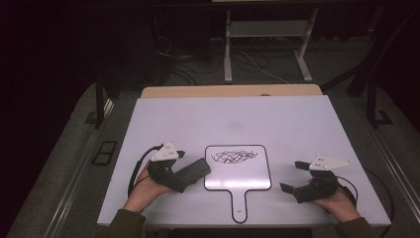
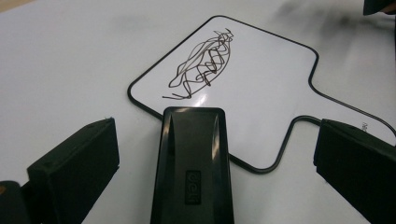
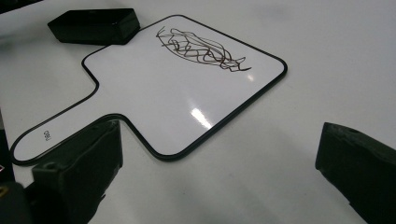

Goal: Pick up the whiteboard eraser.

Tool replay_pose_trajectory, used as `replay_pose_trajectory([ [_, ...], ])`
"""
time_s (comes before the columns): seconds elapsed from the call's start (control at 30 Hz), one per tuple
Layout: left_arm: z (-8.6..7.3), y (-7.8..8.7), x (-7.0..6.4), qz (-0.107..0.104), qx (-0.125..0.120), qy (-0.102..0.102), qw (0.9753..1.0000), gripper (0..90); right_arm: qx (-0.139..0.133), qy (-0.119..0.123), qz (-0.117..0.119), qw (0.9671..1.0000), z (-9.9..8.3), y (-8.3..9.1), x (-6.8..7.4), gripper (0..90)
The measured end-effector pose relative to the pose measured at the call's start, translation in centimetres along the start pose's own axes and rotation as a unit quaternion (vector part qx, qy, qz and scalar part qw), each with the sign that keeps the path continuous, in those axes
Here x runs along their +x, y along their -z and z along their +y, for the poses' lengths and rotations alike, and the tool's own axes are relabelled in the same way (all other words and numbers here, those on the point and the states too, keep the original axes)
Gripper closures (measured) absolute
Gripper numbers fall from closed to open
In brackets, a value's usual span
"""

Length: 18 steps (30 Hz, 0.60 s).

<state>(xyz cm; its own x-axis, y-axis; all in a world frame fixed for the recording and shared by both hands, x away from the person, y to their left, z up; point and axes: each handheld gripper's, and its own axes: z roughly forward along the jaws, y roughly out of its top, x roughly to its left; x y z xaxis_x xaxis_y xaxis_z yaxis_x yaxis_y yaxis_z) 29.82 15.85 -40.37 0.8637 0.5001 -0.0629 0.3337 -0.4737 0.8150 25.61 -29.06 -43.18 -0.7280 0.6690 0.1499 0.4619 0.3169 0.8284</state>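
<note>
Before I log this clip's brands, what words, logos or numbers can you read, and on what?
Embossed mark on the black plastic eraser block: looks like "deli", not sharp enough to be sure.
Small black print on the handle of the white paddle-shaped whiteboard: too small to read.
Black scribble on the whiteboard: no letters.

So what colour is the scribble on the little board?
Black scribble, clearest in the left gripper view.
</note>
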Motion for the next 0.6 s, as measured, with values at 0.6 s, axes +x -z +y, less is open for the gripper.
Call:
replay_pose_trajectory([
  [0.6,1.2,-1.3,0.6,-0.010,0.058,-0.009,0.9982,5.8,-0.007,-0.003,-0.001,1.0000,0.0,0.0,-0.3,0.0],
])
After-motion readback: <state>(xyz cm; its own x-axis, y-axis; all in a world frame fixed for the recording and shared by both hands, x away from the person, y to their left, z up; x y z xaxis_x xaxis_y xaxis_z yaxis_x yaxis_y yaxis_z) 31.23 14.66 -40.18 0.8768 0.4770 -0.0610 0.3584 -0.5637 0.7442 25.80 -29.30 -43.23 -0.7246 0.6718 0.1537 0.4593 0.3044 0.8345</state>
